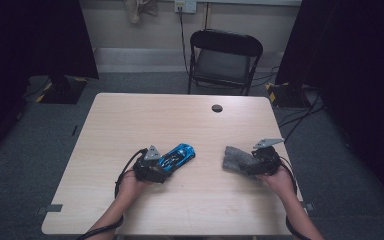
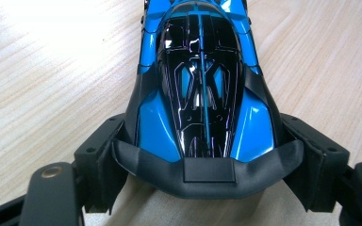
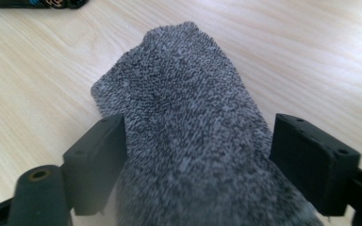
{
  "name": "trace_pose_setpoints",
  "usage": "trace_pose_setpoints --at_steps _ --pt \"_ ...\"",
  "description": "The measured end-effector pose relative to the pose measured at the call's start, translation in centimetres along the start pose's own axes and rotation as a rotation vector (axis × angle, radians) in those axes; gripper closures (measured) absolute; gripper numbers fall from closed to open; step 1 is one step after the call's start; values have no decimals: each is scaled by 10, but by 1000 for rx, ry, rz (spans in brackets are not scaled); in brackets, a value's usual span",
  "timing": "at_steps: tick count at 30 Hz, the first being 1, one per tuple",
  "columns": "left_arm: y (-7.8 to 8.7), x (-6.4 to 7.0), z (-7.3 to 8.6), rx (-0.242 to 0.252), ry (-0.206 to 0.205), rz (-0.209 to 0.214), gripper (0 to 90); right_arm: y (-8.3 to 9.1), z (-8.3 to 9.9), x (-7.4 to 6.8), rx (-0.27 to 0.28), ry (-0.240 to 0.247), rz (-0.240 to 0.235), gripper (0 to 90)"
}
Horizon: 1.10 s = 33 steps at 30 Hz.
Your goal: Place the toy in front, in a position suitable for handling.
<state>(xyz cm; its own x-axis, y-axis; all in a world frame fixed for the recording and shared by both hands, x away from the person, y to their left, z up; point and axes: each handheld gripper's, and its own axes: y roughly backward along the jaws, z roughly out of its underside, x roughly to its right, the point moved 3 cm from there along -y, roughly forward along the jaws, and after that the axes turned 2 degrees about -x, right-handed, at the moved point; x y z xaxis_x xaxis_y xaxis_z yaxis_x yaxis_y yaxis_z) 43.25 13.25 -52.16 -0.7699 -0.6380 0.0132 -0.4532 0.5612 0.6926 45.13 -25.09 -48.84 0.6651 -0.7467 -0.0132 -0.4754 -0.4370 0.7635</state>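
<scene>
A blue and black toy race car (image 1: 180,154) lies on the light wood table (image 1: 145,115), left of centre, nose pointing far right. My left gripper (image 1: 155,167) is shut on its rear end. In the left gripper view both jaws press the black rear bumper of the car (image 2: 200,84), which runs away from the gripper (image 2: 205,141). A grey terry cloth (image 1: 236,158) lies right of centre, and my right gripper (image 1: 257,162) is shut on its near end. In the right gripper view the cloth (image 3: 184,94) bulges up between the jaws of the gripper (image 3: 200,136).
A black folding chair (image 1: 223,57) stands behind the far table edge. A dark cable hole (image 1: 217,108) sits in the tabletop near the back. Cables run over the floor at the right. The car's edge (image 3: 28,4) shows at the top left of the right gripper view.
</scene>
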Motion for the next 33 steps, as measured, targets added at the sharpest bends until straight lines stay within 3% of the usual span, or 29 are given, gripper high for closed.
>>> trace_pose_setpoints --at_steps 6,9,11,14,18,20,29,33 --pt "0 0 0 3 5 -2 240 -18 6 -4 -27 39 18 324" --pt "0 0 0 3 5 -2 241 -19 10 -3 9 -15 18 442" --pt "0 0 0 3 4 -2 240 -18 12 -4 22 -23 23 530" --pt "0 0 0 3 4 -2 240 -16 8 -8 -19 -36 30 651" --pt "0 0 0 1 2 -2 240 -17 0 -12 -83 -33 53 693" --pt "0 0 0 3 5 -2 240 -16 -5 -15 -88 -31 49 697" --pt "0 0 0 3 4 -2 240 -11 -39 -37 -50 -2 -12 700" --pt "0 0 0 3 4 -2 240 -16 -52 -46 -53 17 -31 700"
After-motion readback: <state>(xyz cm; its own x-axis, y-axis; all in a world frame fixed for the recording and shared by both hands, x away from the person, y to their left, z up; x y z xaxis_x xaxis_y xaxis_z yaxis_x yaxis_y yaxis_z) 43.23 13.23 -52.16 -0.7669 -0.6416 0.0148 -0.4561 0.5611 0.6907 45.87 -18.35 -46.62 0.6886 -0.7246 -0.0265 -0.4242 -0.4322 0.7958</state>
